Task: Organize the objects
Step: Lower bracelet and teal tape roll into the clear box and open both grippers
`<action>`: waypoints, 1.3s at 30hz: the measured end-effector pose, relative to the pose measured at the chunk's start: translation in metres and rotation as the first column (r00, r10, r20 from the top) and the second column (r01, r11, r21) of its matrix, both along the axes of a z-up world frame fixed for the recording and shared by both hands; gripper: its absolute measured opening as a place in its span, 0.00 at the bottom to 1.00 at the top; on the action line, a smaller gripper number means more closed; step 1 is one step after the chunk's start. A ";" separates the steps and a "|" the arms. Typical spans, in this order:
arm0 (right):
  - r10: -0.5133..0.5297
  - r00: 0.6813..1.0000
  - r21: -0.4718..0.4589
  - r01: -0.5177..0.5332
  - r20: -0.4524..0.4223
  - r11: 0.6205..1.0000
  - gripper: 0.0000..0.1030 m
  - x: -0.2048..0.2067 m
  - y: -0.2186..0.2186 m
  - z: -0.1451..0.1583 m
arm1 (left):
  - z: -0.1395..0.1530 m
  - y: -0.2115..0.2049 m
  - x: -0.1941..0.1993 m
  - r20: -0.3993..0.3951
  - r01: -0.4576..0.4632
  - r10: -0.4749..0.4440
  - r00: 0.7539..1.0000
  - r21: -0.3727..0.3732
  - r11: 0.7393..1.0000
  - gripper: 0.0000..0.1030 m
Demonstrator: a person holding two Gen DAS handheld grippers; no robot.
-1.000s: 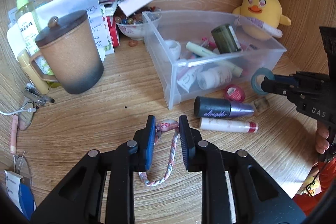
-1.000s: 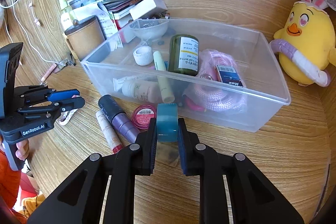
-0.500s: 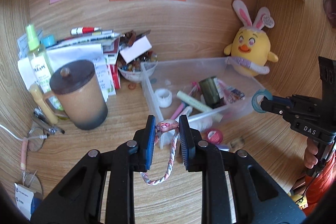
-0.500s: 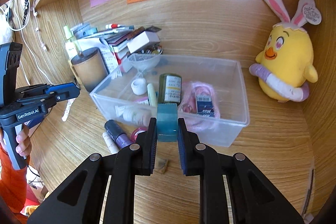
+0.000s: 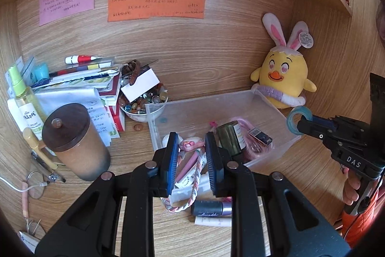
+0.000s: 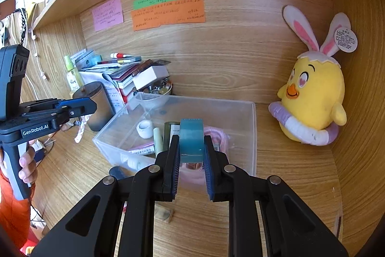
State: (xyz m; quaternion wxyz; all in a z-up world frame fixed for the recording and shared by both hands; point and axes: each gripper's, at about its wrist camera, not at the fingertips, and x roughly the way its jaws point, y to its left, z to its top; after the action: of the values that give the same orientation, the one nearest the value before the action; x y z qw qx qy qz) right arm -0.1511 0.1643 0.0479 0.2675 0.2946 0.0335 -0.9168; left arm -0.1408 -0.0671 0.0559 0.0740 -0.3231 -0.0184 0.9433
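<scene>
Fingers of the right gripper [image 6: 191,148] are closed on a teal tape roll [image 6: 191,140], pinched across its flat sides and held in the air over the near wall of the clear bin [image 6: 250,134]. Left gripper [image 5: 191,153] fingers are narrowed onto a braided cord with a pink charm [image 5: 192,143], its loop hanging below the pads, just short of the bin's near left corner.

Progress, judged: partly done. Already in the bin, from the right wrist view: a white tape roll [image 6: 145,128] at 10 o'clock, a dark green bottle [image 6: 169,134] at centre, pink coiled cord [image 6: 220,134] at 3 o'clock. Both held items remain to be dropped in. Outstanding on the desk at 6 o'clock of the bin: a dark cosmetic tube [image 5: 211,207] and a pale tube [image 5: 213,221] beside it.

Legible writing: "GenRobot.AI" on the left handle, "DAS" on the right handle. Handwriting on the pink, green and orange wall notes is too small to read
</scene>
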 end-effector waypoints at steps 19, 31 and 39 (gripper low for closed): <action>0.034 0.987 0.061 -0.044 0.154 0.997 0.16 -0.048 -0.027 -0.052 | -0.054 0.018 -0.062 0.179 0.033 -0.022 0.984 -0.059 0.998 0.21; 0.010 0.987 0.084 -0.023 0.157 0.996 0.21 -0.049 -0.026 -0.054 | -0.058 0.029 -0.063 0.196 0.054 -0.040 0.980 -0.065 0.996 0.31; -0.013 0.996 0.104 0.004 0.090 0.995 0.45 -0.038 -0.025 -0.043 | -0.040 0.029 -0.041 0.129 0.042 -0.031 0.991 -0.080 0.996 0.56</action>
State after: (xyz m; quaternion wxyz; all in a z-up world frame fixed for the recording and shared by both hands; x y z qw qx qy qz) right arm -0.1891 0.1394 0.0052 0.2493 0.3496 0.0675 -0.9006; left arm -0.1816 -0.0383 0.0159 0.0766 -0.3857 0.0217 0.9192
